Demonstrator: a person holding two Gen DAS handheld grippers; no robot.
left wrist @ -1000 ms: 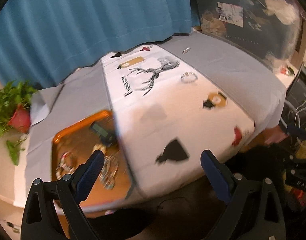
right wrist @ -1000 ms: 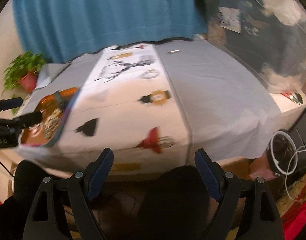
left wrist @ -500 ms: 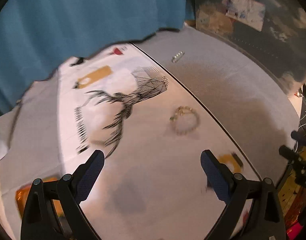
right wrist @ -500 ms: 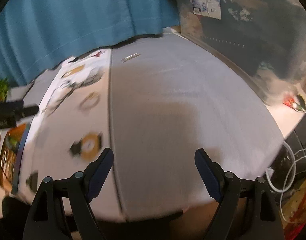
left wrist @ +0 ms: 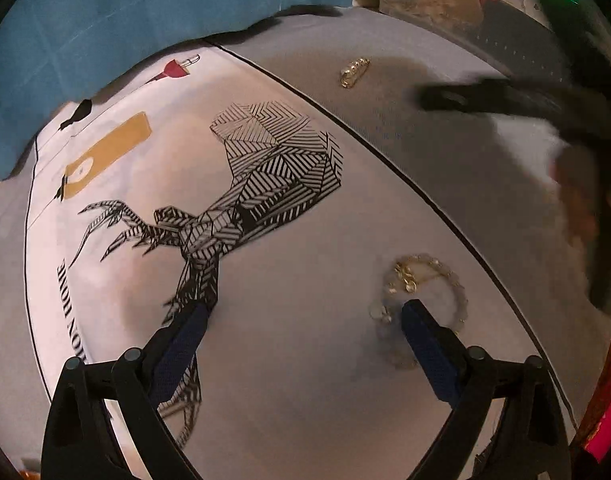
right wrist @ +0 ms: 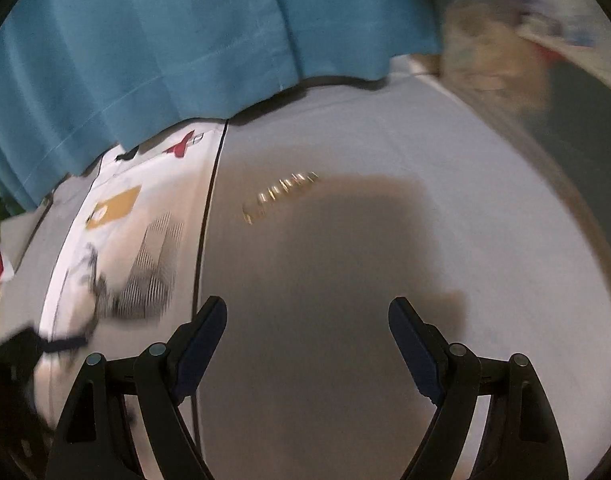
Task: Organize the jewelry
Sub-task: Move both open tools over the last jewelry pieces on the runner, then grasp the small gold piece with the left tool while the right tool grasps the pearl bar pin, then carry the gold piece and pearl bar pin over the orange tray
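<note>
A home: printed tablecloth [left wrist: 265, 320], teal curtain [right wrist: 165, 40], cluttered storage behind.

Two pieces of jewelry are lying on the cloth-covered table [left wrist: 485, 152]. One is a beaded bracelet [left wrist: 425, 304] with a gold clasp, resting on the white printed panel just beside the thin black border line. The other is a short gold chain [left wrist: 354, 71], sitting on the grey part of the cloth toward the far edge by the curtain. Two grippers are showing, the left gripper [left wrist: 301, 322] and the right gripper [right wrist: 307, 318], each with two blue-padded fingers. One blue curtain [right wrist: 165, 40] is hanging behind the far edge.
</note>
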